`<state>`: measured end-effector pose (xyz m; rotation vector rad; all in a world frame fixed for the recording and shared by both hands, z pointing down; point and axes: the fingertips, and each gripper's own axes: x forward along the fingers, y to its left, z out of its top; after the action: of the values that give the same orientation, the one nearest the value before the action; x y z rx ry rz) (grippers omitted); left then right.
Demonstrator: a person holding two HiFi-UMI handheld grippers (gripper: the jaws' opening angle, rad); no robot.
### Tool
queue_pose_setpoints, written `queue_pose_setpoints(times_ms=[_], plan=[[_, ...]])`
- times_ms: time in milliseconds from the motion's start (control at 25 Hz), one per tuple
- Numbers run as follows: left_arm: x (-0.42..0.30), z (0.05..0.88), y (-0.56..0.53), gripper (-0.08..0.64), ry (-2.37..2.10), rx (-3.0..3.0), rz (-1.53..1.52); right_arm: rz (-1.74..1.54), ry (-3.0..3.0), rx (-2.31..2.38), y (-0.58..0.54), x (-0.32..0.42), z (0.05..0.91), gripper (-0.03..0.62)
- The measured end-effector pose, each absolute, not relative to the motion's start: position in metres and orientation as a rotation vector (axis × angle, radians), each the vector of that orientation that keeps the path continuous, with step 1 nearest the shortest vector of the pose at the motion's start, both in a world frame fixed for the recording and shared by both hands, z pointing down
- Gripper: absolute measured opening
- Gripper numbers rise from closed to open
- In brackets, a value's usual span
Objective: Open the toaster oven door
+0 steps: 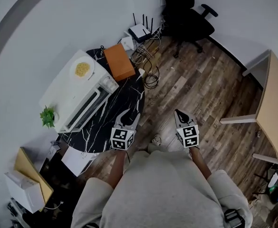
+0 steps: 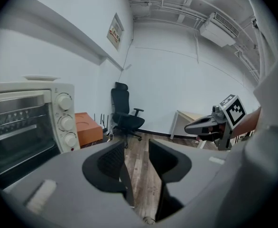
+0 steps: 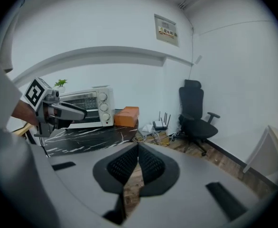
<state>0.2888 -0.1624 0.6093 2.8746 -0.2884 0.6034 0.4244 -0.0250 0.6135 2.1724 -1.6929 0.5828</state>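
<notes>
The white toaster oven (image 1: pixel 77 94) stands on a black marble table (image 1: pixel 129 91) at the left, its glass door (image 1: pixel 88 104) shut. A plate of yellow food (image 1: pixel 82 69) sits on top of it. My left gripper (image 1: pixel 127 115) hovers at the table's near edge, right of the oven front, with its jaws apart and nothing between them. In the left gripper view (image 2: pixel 136 148) the oven (image 2: pixel 20 122) and its knobs (image 2: pixel 65 122) lie to the left. My right gripper (image 1: pixel 179 113) is over the wood floor, shut and empty (image 3: pixel 138 148).
An orange box (image 1: pixel 119 61) sits on the table behind the oven, and a small plant (image 1: pixel 47 116) stands at the oven's other end. A router (image 1: pixel 140 31) and cables (image 1: pixel 148 65) lie on the floor beyond. A black office chair (image 1: pixel 189 18) and a wooden desk (image 1: pixel 274 113) stand to the right.
</notes>
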Motion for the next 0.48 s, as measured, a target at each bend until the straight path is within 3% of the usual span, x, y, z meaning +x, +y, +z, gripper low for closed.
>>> queue_pose_setpoints(times_ms=[480], plan=[[0.171,0.604,-0.191,0.169,-0.603,2.798,0.526,0.491,-1.904,1.96,-0.081,0.33,0.604,0.014]])
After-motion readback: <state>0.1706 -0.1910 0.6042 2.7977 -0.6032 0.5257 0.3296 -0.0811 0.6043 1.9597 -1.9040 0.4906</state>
